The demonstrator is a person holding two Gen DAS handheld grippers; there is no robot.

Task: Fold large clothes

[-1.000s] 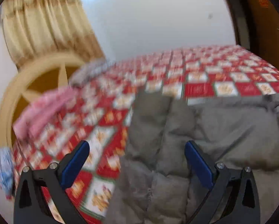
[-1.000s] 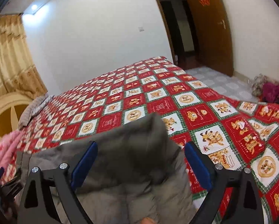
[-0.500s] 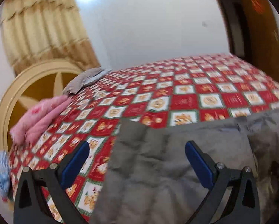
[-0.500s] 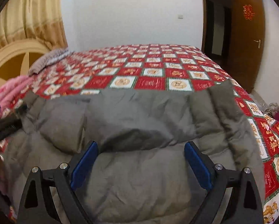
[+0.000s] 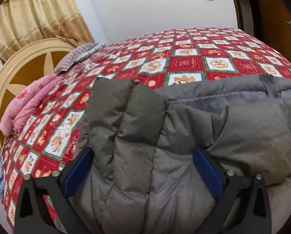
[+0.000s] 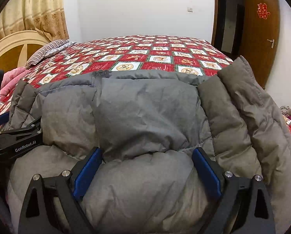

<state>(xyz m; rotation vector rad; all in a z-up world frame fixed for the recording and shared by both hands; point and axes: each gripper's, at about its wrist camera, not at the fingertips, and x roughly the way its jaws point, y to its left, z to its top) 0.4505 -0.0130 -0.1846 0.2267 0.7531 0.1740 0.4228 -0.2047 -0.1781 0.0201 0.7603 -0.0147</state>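
A large grey puffer jacket lies folded on the near edge of the bed, and fills the lower half of the right wrist view. My left gripper is open, its blue pads either side of the jacket's left part. My right gripper is open too, with padded fabric bulging between its blue fingers. The left gripper's black body shows at the left of the right wrist view, resting against the jacket's left edge. Neither gripper is closed on the cloth.
The bed has a red and white patterned cover. A pink quilt and a striped pillow lie by the round cream headboard. A brown door stands at the right; clothes lie on the floor.
Both grippers have swung in and come down close over the jacket. The jacket now lies in a more compact, folded shape along the bed's near edge. Both stay open.
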